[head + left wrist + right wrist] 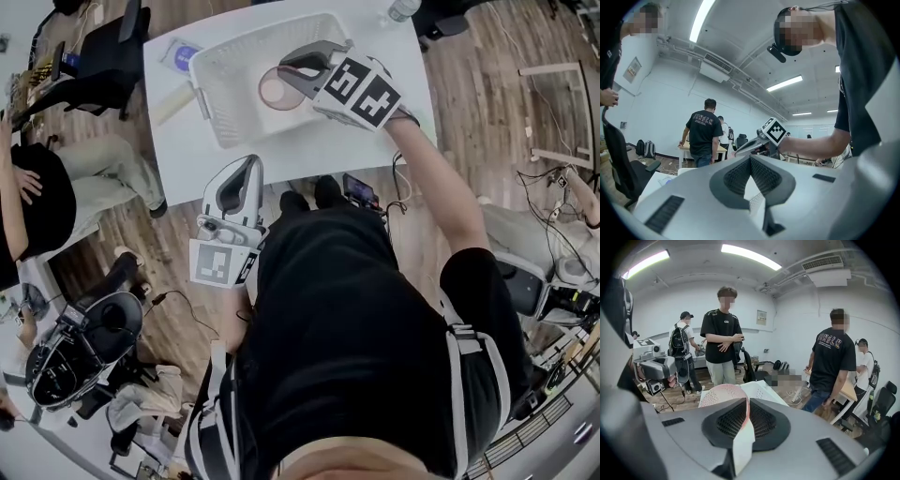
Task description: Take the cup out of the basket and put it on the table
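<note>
Nearest me, my left gripper (246,167) hung at the near edge of the table (309,150), jaws together on nothing, just waiting. Further out, my right gripper (289,71) was clamped on the rim of the pink cup (271,91), its thin wall pinched between the pads. The cup sat over the white basket (217,70); whether its base had cleared the wall I couldn't tell. My read on the step was to keep the squeeze steady and bring the cup fully above the basket wall before swinging sideways — a rim grip lets it tip — then level it over bare table and lower it gently.
</note>
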Demonstrator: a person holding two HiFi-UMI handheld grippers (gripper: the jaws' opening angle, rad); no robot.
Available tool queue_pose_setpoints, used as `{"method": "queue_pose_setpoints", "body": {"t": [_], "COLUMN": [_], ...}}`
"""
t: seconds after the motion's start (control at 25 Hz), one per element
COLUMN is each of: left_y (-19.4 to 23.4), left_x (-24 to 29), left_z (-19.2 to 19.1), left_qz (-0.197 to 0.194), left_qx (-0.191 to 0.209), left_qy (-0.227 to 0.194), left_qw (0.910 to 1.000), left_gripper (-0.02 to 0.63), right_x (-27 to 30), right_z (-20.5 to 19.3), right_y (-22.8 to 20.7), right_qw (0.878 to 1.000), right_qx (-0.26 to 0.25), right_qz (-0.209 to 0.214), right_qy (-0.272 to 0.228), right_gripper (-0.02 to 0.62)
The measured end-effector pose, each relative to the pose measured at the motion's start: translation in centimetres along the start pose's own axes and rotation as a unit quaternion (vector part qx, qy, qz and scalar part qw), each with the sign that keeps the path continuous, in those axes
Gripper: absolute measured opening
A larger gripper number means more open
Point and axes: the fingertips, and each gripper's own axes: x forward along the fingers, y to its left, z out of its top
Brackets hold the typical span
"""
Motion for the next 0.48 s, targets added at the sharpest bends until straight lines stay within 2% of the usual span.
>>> {"method": "queue_pose_setpoints", "body": {"t": [0.16, 0.48], "left_y": [0.3, 0.2], "left_x": [-0.4, -1.8], "left_z": [0.0, 0.5], "left_qz": [-0.003, -0.028], "left_qx": [0.002, 0.003], "left_qy": [-0.001, -0.003], "left_qw": [1.0000, 0.9996], "left_gripper": [0.020, 0.020], "right_x": [-1.5, -4.9], "right_z": [0.2, -1.7], "right_y": [1.1, 4.2], "right_qw": [1.000, 0.999], "right_qx": [-0.005, 0.012], "right_qz": [-0.008, -0.025], "right_qy": [-0.005, 0.022], "right_gripper": [0.037, 0.037]}}
